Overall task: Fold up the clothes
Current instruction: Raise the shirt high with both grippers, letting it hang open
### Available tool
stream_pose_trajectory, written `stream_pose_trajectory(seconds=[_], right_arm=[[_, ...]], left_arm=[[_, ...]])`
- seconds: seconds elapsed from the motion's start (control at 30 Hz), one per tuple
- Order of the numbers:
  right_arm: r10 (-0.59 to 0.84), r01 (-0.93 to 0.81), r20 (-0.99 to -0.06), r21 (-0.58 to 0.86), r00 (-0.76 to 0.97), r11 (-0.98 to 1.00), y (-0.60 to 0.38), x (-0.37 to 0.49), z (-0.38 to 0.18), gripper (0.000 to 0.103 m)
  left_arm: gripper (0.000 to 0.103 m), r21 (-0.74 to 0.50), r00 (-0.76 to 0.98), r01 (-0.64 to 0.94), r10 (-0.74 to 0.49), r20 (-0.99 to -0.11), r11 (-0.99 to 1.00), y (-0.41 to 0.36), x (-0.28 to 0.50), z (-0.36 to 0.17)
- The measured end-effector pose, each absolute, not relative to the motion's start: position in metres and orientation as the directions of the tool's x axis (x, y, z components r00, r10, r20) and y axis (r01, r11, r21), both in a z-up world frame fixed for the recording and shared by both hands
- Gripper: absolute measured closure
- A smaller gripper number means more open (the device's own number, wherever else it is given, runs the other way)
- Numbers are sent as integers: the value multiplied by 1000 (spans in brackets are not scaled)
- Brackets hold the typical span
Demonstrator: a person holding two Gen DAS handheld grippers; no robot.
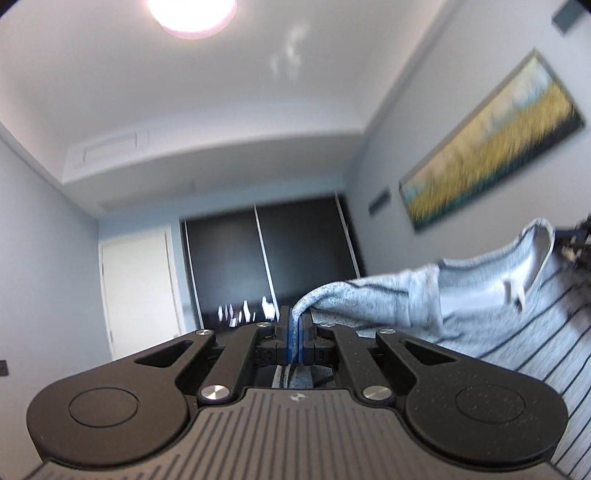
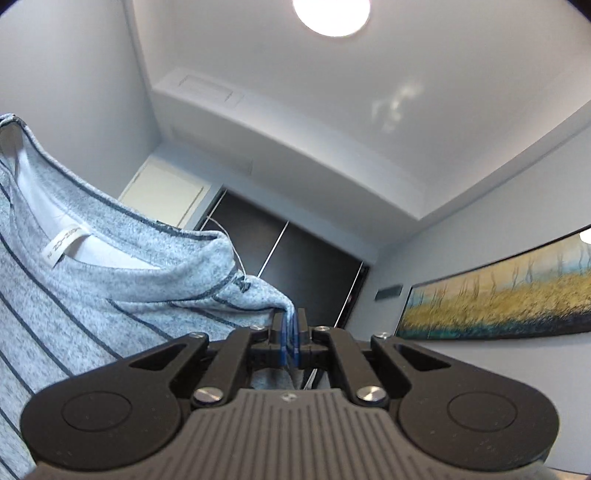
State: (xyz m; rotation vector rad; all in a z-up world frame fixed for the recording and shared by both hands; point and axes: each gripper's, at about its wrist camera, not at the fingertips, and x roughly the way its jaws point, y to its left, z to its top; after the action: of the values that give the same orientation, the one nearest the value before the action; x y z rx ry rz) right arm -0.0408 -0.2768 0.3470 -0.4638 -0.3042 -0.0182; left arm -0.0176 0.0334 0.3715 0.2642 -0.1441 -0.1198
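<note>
A light grey-blue knit top with thin dark stripes [image 1: 480, 291] hangs in the air between both grippers. My left gripper [image 1: 295, 325] is shut on one shoulder of the top, its blue pads pinching the fabric. In the right wrist view the same striped top [image 2: 85, 280] shows its neckline and a white label [image 2: 64, 245]. My right gripper [image 2: 290, 328] is shut on the other shoulder. At the right edge of the left wrist view the right gripper [image 1: 576, 240] shows, dark and blurred. The lower part of the top is hidden.
Both cameras tilt up at the white ceiling and a round lamp [image 2: 331, 16]. A dark sliding wardrobe [image 1: 266, 258] and a white door [image 1: 138, 291] stand at the far end. A long framed landscape painting [image 2: 498, 299] hangs on the right wall.
</note>
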Motion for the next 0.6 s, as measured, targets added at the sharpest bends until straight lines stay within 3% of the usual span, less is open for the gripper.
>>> stream_pose_trajectory(seconds=[0.17, 0.3, 0.5, 0.6], right_arm=[[2, 83, 180, -464, 984, 882, -276, 28, 327, 99], [-54, 108, 129, -453, 990, 885, -272, 81, 327, 99], [-114, 226, 274, -420, 955, 879, -254, 104, 375, 99], [-90, 219, 292, -447, 952, 868, -257, 93, 386, 99]], left_arm=[[102, 297, 996, 80, -88, 12, 951, 23, 51, 353], [102, 260, 1000, 9, -14, 18, 966, 13, 97, 362], [102, 179, 982, -95, 63, 178, 979, 12, 100, 394], [102, 220, 982, -86, 45, 185, 972, 17, 85, 388]])
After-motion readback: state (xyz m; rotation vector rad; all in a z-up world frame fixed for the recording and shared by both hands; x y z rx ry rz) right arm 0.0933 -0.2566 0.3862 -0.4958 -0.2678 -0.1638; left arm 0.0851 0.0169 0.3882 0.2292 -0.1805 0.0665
